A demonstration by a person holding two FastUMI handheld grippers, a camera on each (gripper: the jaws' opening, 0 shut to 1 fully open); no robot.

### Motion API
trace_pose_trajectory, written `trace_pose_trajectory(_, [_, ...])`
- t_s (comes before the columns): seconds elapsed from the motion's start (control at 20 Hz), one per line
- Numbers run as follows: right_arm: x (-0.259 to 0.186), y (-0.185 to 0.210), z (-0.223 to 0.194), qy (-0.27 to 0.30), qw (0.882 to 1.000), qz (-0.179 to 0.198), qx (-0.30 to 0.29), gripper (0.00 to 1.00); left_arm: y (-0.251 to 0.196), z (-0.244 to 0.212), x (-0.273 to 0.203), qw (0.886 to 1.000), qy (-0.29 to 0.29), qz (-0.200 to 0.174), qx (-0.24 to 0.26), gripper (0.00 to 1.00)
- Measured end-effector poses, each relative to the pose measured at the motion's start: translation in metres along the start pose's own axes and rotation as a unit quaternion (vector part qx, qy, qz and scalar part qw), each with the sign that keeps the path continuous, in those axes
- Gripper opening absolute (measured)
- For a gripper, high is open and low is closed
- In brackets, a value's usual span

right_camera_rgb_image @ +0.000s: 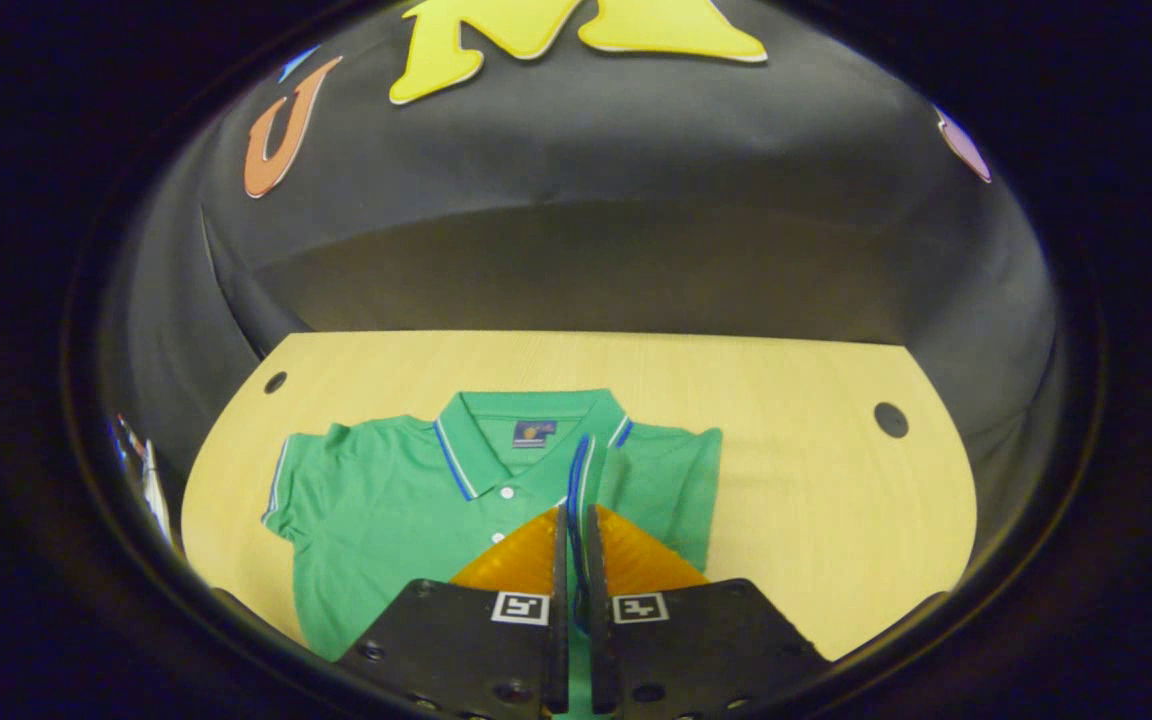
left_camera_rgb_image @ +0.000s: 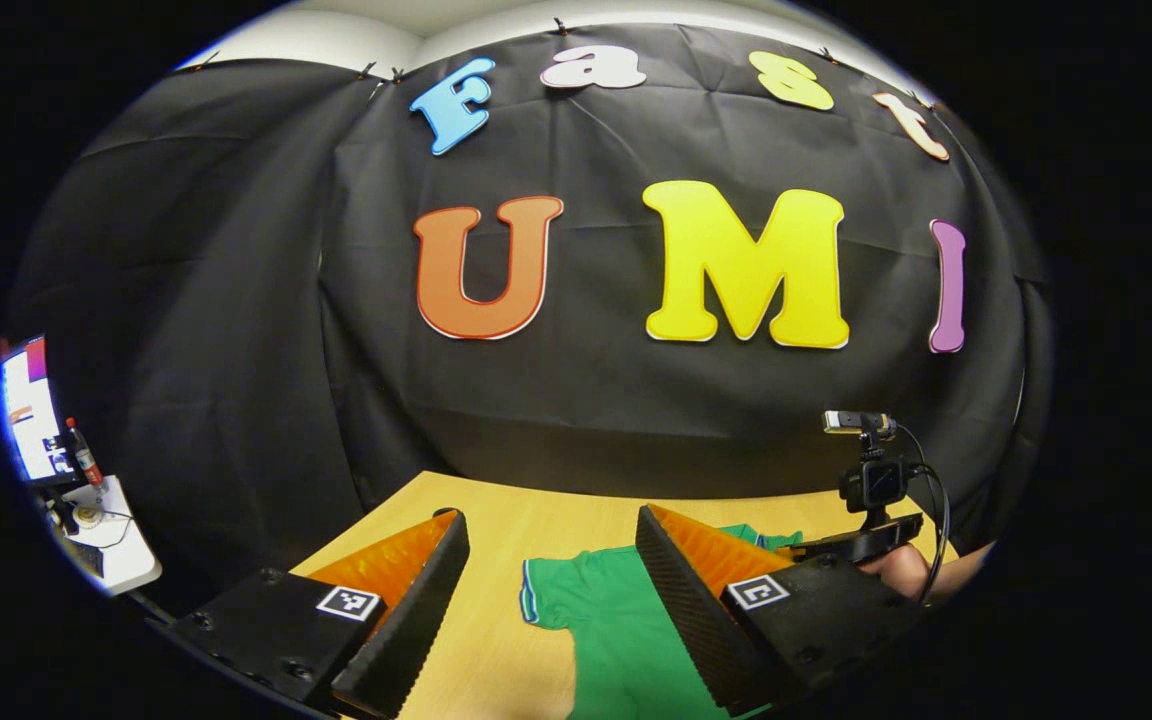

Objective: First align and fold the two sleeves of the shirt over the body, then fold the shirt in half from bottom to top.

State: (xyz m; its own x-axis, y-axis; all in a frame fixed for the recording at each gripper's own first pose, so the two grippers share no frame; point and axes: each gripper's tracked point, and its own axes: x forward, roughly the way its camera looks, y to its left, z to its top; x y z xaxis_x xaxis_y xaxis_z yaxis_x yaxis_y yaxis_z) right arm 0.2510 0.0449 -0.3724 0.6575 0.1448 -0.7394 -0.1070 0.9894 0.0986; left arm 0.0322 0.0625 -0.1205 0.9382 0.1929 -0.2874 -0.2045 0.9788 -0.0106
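My right gripper (right_camera_rgb_image: 576, 530) is pinched nearly closed on one folded sleeve (right_camera_rgb_image: 636, 475) – its striped edge sits between the fingers. My left gripper (left_camera_rgb_image: 551, 570) is wide open, holding nothing. One green shirt (right_camera_rgb_image: 386, 500) lies flat on one wooden table (right_camera_rgb_image: 816, 480) – two round holes (right_camera_rgb_image: 891, 420) farther back.

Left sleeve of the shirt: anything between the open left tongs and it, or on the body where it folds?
Nothing visible. The left sleeve lies flat on the table between the open left tongs. The shirt body is bare apart from the folded right sleeve, pinched by the right tongs.
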Motion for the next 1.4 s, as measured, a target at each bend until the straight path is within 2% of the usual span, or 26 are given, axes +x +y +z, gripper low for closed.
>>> trace_pose_trajectory(0.05, [-0.004, 0.012, -0.001, 0.001, 1.000, 0.014, 0.006, 0.09, 0.006, -0.001, 0.000, 1.000, 0.002, 0.004, -0.001, 1.00])
trace_pose_trajectory(0.15, [-0.019, 0.029, 0.006, -0.016, 0.999, 0.033, 0.004, 0.45, 0.014, -0.004, 0.000, 1.000, 0.001, 0.006, -0.002, 1.00])
trace_pose_trajectory(0.3, [-0.052, 0.035, 0.022, -0.061, 0.997, 0.032, -0.019, 0.99, 0.022, -0.004, 0.005, 1.000, -0.005, -0.001, -0.008, 1.00])
trace_pose_trajectory(0.4, [-0.084, 0.037, 0.035, -0.093, 0.995, 0.030, -0.023, 0.94, 0.025, -0.017, 0.017, 1.000, 0.004, -0.011, -0.014, 1.00])
trace_pose_trajectory(0.5, [-0.118, 0.036, 0.043, -0.120, 0.992, 0.031, -0.034, 0.96, 0.028, -0.038, 0.031, 0.999, 0.024, -0.025, -0.017, 1.00])
trace_pose_trajectory(0.55, [-0.137, 0.034, 0.045, -0.131, 0.990, 0.028, -0.038, 0.93, 0.030, -0.051, 0.039, 0.999, 0.039, -0.033, -0.018, 1.00])
trace_pose_trajectory(0.6, [-0.155, 0.033, 0.046, -0.141, 0.989, 0.030, -0.038, 0.96, 0.031, -0.061, 0.050, 0.998, 0.051, -0.042, -0.023, 1.00])
trace_pose_trajectory(0.65, [-0.172, 0.031, 0.045, -0.150, 0.988, 0.027, -0.040, 0.96, 0.030, -0.073, 0.062, 0.996, 0.066, -0.055, -0.033, 1.00])
trace_pose_trajectory(0.8, [-0.219, 0.018, 0.038, -0.166, 0.985, 0.015, -0.048, 0.96, 0.020, -0.124, 0.095, 0.985, 0.135, -0.087, -0.060, 1.00])
trace_pose_trajectory(0.85, [-0.230, 0.013, 0.034, -0.169, 0.984, 0.010, -0.051, 0.93, 0.019, -0.139, 0.105, 0.982, 0.156, -0.091, -0.063, 1.00])
trace_pose_trajectory(0.9, [-0.241, 0.007, 0.032, -0.172, 0.984, 0.004, -0.052, 0.96, 0.016, -0.152, 0.116, 0.979, 0.169, -0.094, -0.069, 1.00])
trace_pose_trajectory(1.0, [-0.259, -0.003, 0.025, -0.175, 0.983, -0.006, -0.046, 0.93, 0.018, -0.175, 0.134, 0.974, 0.193, -0.095, -0.072, 1.00])
trace_pose_trajectory(1.2, [-0.273, -0.022, -0.009, -0.152, 0.987, -0.034, -0.050, 0.96, 0.014, -0.218, 0.176, 0.968, 0.228, -0.087, -0.050, 1.00])
trace_pose_trajectory(1.25, [-0.275, -0.026, -0.019, -0.144, 0.988, -0.038, -0.048, 0.93, 0.012, -0.226, 0.184, 0.967, 0.235, -0.088, -0.051, 1.00])
trace_pose_trajectory(1.3, [-0.276, -0.030, -0.027, -0.135, 0.989, -0.042, -0.041, 0.96, 0.014, -0.232, 0.190, 0.965, 0.242, -0.085, -0.051, 1.00])
trace_pose_trajectory(1.4, [-0.274, -0.035, -0.043, -0.114, 0.992, -0.047, -0.021, 0.96, 0.017, -0.243, 0.199, 0.962, 0.254, -0.075, -0.067, 1.00])
